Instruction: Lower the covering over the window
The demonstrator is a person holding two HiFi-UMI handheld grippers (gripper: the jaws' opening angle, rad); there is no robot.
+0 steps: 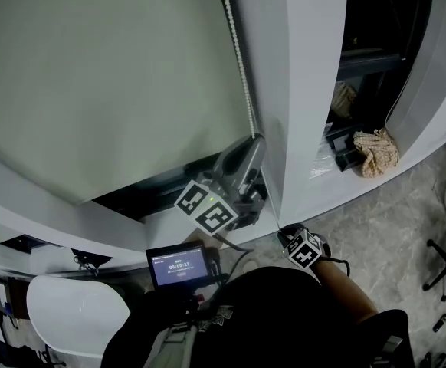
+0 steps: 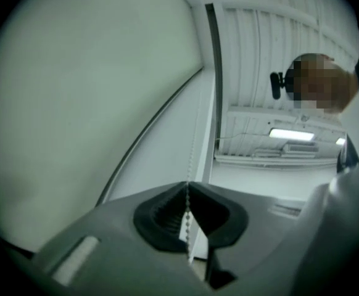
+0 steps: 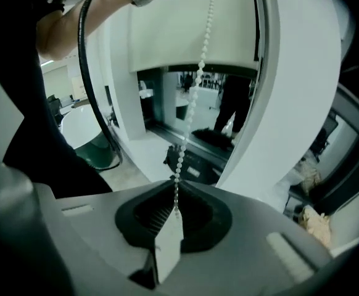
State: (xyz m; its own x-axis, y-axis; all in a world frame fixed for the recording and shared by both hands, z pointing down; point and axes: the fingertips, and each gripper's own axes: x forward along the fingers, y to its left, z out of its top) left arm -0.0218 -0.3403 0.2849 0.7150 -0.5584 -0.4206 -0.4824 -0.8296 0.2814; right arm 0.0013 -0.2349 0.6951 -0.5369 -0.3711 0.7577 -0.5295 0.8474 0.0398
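A pale grey-green roller blind (image 1: 93,75) covers most of the window, with a dark strip of glass (image 1: 154,186) showing below its bottom edge. Its white bead chain (image 1: 240,60) hangs down the blind's right side. My left gripper (image 1: 255,140) points up at the chain and is shut on it; the beads run between its dark pads (image 2: 167,217). Lower down and to the right, my right gripper (image 1: 282,232) is shut on the same chain (image 3: 195,85), with a white connector piece (image 3: 167,245) sitting between its jaws. The blind (image 3: 192,29) shows above it.
A white pillar (image 1: 307,90) stands just right of the chain. A crumpled beige cloth (image 1: 376,152) lies on the sill beyond it. A small screen (image 1: 178,265) sits at the person's chest, a white round seat (image 1: 77,313) at the lower left, and a chair base (image 1: 445,267) on the floor at right.
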